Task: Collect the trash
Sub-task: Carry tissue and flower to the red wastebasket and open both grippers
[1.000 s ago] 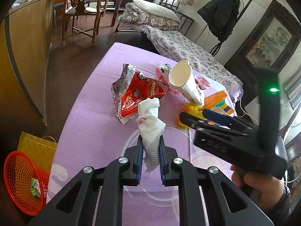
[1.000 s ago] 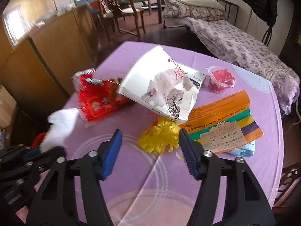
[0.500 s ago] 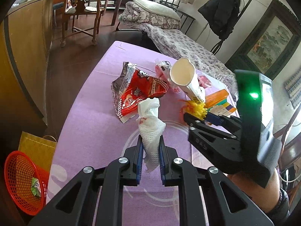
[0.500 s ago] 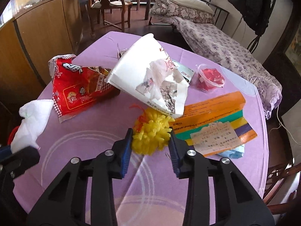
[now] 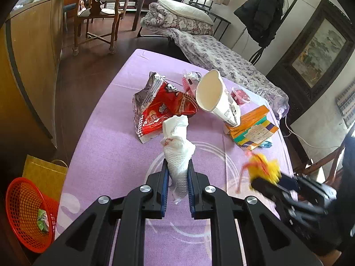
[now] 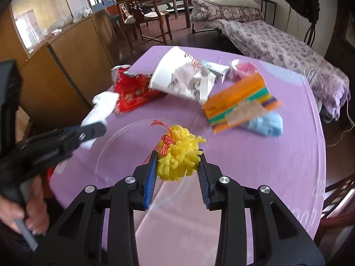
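Note:
My left gripper (image 5: 177,173) is shut on a crumpled white tissue (image 5: 177,141), held still above the purple tablecloth (image 5: 106,146). My right gripper (image 6: 177,166) is shut on a yellow foam net (image 6: 177,153) with red strings, lifted off the table; in the left wrist view the yellow foam net (image 5: 264,166) appears blurred at the lower right. On the table lie a red snack bag (image 5: 164,110), a white paper cup (image 5: 213,97) on its side, an orange box (image 5: 253,126) and a small red-filled cup (image 5: 239,94).
A red mesh basket (image 5: 26,212) with a green wrapper inside stands on the floor left of the table, beside a yellow paper bag (image 5: 42,173). A blue cloth (image 6: 266,124) lies by the orange box. A wooden cabinet (image 5: 26,66), chairs and a bed surround the table.
The right gripper closed on the yellow foam net, lifted it and drew back toward the near right of the table. The left gripper kept still with the tissue.

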Tool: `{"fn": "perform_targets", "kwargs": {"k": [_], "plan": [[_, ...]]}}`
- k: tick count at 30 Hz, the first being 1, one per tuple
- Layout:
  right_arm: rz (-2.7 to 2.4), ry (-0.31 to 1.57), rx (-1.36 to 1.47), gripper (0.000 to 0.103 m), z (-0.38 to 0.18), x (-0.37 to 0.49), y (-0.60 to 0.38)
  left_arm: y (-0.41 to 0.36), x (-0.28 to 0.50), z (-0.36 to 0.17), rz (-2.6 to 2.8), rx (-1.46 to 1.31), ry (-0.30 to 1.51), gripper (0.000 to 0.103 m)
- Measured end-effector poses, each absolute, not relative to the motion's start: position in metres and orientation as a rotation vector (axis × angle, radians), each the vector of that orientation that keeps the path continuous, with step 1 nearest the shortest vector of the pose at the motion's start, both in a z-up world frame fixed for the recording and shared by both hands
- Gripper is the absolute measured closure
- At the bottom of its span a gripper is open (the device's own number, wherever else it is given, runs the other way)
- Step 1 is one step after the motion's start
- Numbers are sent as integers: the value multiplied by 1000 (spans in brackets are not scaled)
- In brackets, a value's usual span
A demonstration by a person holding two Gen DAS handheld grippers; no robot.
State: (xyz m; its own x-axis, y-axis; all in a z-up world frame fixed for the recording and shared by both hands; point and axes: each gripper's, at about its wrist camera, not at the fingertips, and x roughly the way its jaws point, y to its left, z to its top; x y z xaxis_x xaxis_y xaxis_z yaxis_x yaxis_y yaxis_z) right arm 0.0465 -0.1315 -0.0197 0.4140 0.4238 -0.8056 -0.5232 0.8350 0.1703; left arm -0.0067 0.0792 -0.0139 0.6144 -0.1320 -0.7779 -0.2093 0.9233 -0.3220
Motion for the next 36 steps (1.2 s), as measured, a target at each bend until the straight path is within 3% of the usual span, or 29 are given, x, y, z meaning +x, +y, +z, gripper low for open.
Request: {"fn": "perform_targets", "kwargs": {"k": [18,36], "plan": [[627,887,-105,68,30,1,-142,82,-48,25,-3,-432,854,88],[934,843,-218,68,64,-61,-26,192,-173,44,238,-494,785,88]]}}
